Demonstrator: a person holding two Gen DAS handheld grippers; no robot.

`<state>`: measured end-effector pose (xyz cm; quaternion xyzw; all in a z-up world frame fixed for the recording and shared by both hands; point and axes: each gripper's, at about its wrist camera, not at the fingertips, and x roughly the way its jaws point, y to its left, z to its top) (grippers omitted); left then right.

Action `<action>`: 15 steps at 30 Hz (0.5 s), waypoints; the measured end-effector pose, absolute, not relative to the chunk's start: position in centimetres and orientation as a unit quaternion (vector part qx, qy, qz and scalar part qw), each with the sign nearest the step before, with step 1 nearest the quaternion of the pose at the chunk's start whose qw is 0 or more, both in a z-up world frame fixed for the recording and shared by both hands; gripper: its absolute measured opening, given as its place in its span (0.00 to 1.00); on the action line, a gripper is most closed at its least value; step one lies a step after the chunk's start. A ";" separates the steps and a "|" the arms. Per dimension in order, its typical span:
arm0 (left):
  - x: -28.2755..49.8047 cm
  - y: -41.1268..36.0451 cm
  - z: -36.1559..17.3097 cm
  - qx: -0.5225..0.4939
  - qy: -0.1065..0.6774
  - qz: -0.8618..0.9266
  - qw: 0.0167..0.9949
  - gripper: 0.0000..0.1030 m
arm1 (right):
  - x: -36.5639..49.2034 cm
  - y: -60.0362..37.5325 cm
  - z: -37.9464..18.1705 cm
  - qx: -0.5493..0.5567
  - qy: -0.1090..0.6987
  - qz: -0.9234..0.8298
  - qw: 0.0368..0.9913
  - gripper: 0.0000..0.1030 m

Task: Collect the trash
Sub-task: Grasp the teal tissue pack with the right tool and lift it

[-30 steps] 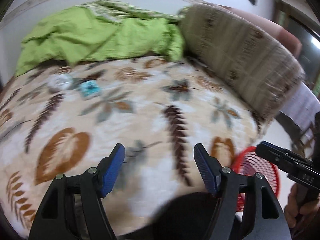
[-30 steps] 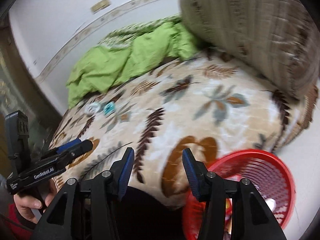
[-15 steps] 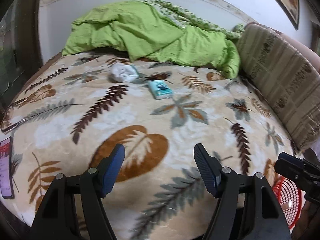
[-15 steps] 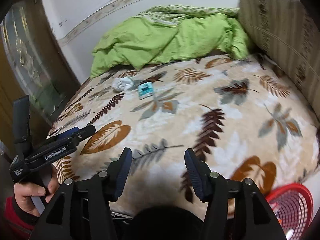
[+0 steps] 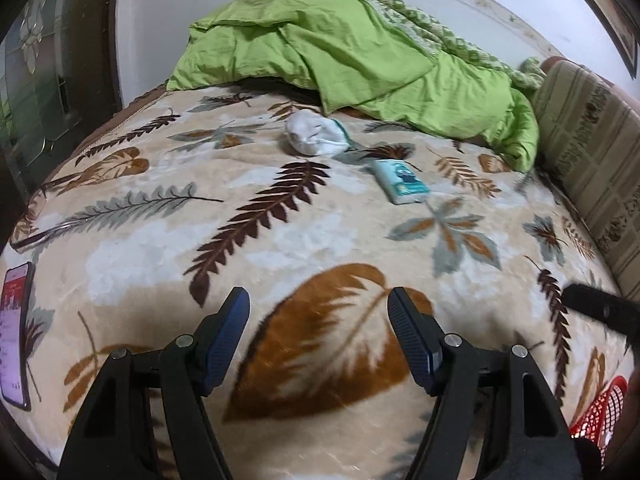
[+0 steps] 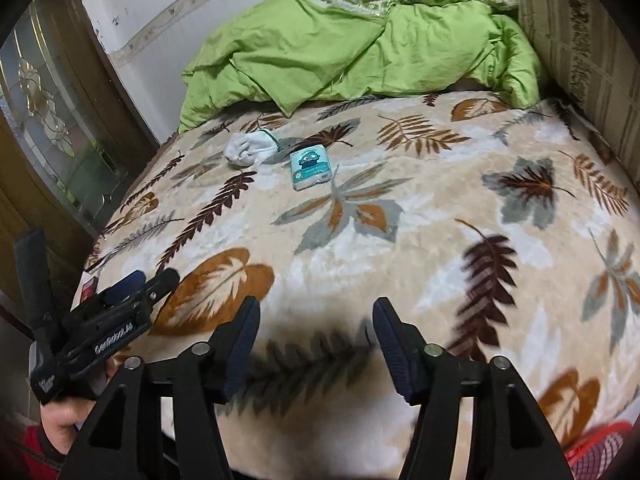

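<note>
Two trash items on leaf-print bed blanket [image 5: 280, 240], far side, near green duvet [image 5: 360, 52]: crumpled white wad [image 5: 314, 136], and just beside it a small teal tissue packet [image 5: 402, 182]. Wad probably light, soft, compressible; best pinched across its bulk. Packet flat, likely slick film; better taken across short edges. Left gripper [image 5: 318, 334] apart, empty. Right gripper [image 6: 316, 336] empty, just been opening. Red basket [image 5: 600, 416] at bedside.

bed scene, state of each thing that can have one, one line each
left gripper: open, empty
right gripper: open, empty, jaws just been opening
white crumpled wad: lying on blanket, untouched
teal tissue pack: flat on blanket, beside wad
phone: screen lit, at bed edge
green duvet: bunched at far end
red basket: beside bed, contents unseen
</note>
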<state>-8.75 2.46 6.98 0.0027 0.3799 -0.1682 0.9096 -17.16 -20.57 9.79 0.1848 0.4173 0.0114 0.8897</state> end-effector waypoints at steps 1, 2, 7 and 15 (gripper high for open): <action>-8.3 2.8 6.6 -0.001 0.384 -0.163 0.909 0.68 | -16.1 -20.6 9.7 0.183 0.418 0.013 0.890 0.65; -7.9 2.9 6.3 -0.006 0.390 -0.160 0.907 0.68 | -14.8 -20.7 9.7 0.179 0.419 0.016 0.890 0.66; -6.7 3.1 5.3 -0.015 0.407 -0.162 0.899 0.68 | -8.0 -21.0 9.2 0.160 0.424 0.028 0.891 0.69; -6.2 3.1 4.7 -0.030 0.424 -0.172 0.889 0.68 | 4.1 -20.2 5.8 0.130 0.459 0.041 0.878 0.74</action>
